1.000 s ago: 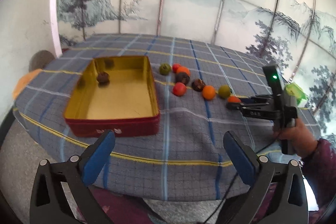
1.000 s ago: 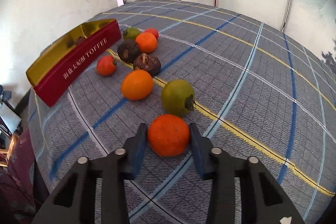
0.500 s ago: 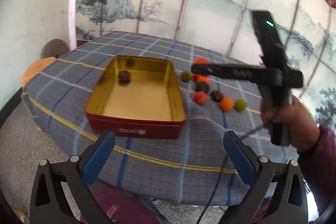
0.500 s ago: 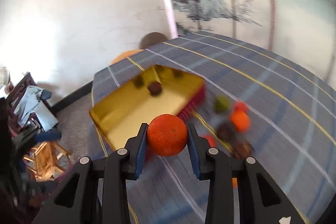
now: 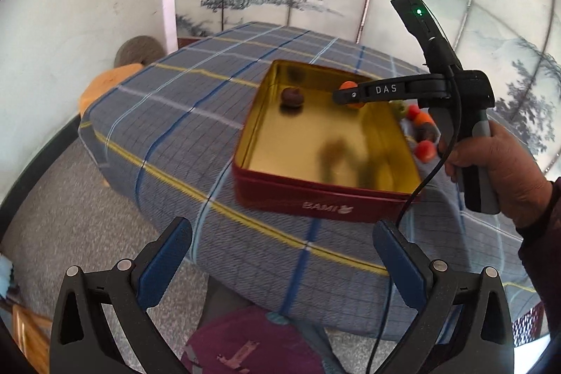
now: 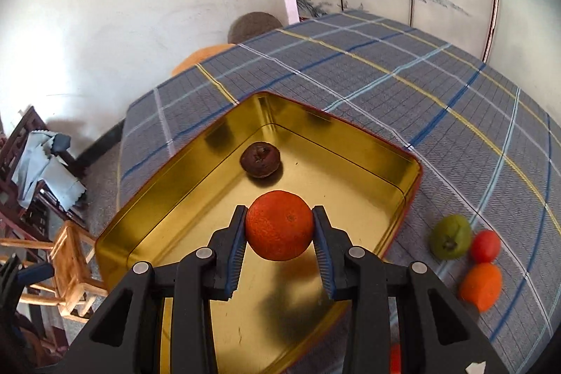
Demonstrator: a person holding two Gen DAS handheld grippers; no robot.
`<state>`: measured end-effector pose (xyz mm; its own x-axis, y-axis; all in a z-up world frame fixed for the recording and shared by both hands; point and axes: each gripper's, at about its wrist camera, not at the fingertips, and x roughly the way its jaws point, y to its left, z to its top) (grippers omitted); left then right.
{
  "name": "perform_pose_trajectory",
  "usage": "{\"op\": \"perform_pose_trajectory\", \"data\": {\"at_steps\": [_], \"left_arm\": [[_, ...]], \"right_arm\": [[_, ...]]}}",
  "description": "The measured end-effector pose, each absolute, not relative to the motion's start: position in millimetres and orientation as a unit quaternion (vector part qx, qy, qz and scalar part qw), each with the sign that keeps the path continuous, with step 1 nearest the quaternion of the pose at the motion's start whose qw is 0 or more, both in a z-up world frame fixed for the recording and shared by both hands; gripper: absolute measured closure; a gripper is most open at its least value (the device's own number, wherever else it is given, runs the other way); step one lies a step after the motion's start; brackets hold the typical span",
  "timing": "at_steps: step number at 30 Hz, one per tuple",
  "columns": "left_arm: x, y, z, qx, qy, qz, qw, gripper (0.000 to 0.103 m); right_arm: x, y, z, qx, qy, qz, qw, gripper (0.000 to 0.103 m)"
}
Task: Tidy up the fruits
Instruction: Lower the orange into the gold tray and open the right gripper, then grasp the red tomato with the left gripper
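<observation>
My right gripper (image 6: 278, 233) is shut on an orange mandarin (image 6: 279, 225) and holds it above the inside of a red tin with a gold lining (image 6: 403, 156). A dark brown fruit (image 6: 260, 159) lies on the tin's floor just beyond. From the left wrist view the right gripper (image 5: 350, 93) reaches over the tin (image 5: 326, 198), the mandarin (image 5: 349, 86) partly hidden behind its finger, the brown fruit (image 5: 292, 97) to its left. My left gripper (image 5: 282, 255) hangs open and empty before the table's near edge.
Loose fruits lie right of the tin on the checked cloth: a green one (image 6: 450, 236), a red one (image 6: 485, 246), an orange one (image 6: 481, 286). A person's hand (image 5: 505, 170) grips the right tool. A wooden stool (image 6: 70, 272) and chair with cloth (image 6: 38, 160) stand left on the floor.
My right gripper lifted the mandarin off the cloth and carried it left over the tin. The left gripper swung left and sank a little, staying open.
</observation>
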<state>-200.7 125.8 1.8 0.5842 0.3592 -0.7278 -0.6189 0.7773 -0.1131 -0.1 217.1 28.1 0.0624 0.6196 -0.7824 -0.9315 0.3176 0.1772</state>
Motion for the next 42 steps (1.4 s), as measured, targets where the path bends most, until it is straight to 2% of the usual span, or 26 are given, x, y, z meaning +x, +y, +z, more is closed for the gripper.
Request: {"op": "perform_pose_trajectory", "data": {"at_steps": [12,15,17,23,31,35,42], "left_arm": [[-200.1,129.7,-9.3,-0.174,0.382,0.285,0.862,0.001],[-199.9,127.3,-10.1,-0.172,0.386,0.285,0.861,0.001],[-198.8,126.8,-9.6,-0.171,0.388,0.284,0.86,0.001],[-196.7,122.8,-8.6,-0.159,0.392,0.282,0.861,0.001],[-193.2,110.1,-0.6,-0.122,0.387,0.267,0.874,0.001],[-180.9,97.2,8.4,-0.081,0.388,0.235,0.888,0.001],[-132.4,63.3,37.9,-0.01,0.375,0.118,0.919,0.001]], "right_arm": [[4.5,240.5,19.4,-0.2,0.412,0.522,0.719,0.068],[4.1,235.4,28.1,-0.18,0.398,0.528,0.728,0.056],[5.0,229.6,36.6,-0.161,0.388,0.536,0.733,0.042],[3.9,197.8,62.1,-0.105,0.361,0.554,0.743,0.037],[-10.6,79.6,65.5,-0.067,0.333,0.537,0.773,0.032],[-1.9,2.3,54.4,-0.089,0.327,0.465,0.818,0.021],[40.1,-109.1,16.6,-0.12,0.363,0.313,0.869,0.02]]}}
